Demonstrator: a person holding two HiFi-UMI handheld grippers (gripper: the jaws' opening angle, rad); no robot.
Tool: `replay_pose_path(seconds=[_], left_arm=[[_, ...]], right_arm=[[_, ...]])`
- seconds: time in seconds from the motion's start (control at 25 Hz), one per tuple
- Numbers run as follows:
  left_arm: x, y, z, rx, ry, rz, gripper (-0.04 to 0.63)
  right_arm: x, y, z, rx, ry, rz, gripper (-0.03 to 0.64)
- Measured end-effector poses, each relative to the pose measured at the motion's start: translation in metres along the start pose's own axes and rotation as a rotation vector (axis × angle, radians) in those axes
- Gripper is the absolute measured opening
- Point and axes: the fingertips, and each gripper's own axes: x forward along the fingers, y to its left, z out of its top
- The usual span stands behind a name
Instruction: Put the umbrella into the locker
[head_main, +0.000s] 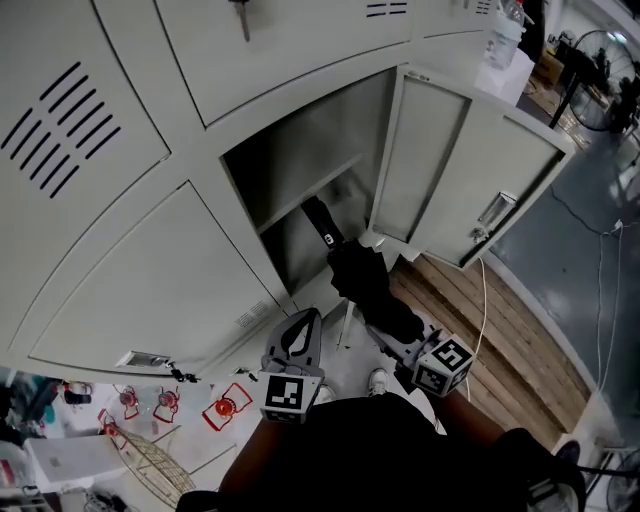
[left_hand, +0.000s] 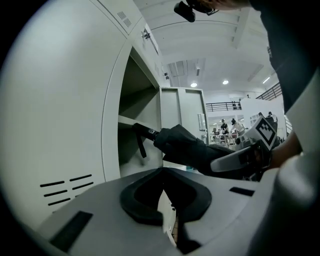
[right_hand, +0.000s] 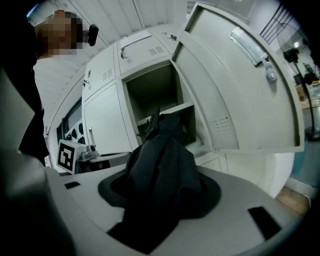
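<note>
The right gripper (head_main: 396, 338) clamps the folded umbrella (head_main: 365, 285) by its canopy, right of centre, so the handle end leads into the open locker (head_main: 300, 170). The left gripper (head_main: 303, 322), jaws together and empty, hangs beside it, apparently unneeded.

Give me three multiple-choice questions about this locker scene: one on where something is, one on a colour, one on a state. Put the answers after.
1. Where is the handle end of the umbrella?
A) on the floor
B) inside the open locker
C) on top of the lockers

2. What colour is the umbrella?
A) red
B) yellow
C) black

3. The locker's door is:
A) swung open
B) shut
C) taken off

Answers:
1 B, the handle reaches past the opening's edge in the head view.
2 C, its fabric is black in every view.
3 A, it stands swung out at the right of the opening.
</note>
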Motion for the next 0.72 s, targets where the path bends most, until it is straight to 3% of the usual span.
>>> replay_pose_path(seconds=[0.2, 0.36, 0.72], left_arm=[[0.010, 0.002, 0.003, -0.028, 0.000, 0.063, -0.002], [0.013, 0.011, -0.001, 0.015, 0.023, 0.110, -0.002], [0.010, 0.018, -0.005, -0.050, 0.027, 0.165, -0.002]], right_arm=[[0.007, -0.019, -0.005, -0.013, 0.061, 0.029, 0.219], [0.017, -0.029, -0.004, -0.008, 0.079, 0.042, 0.219], [0.059, -0.044, -0.001, -0.034, 0.119, 0.046, 0.219]])
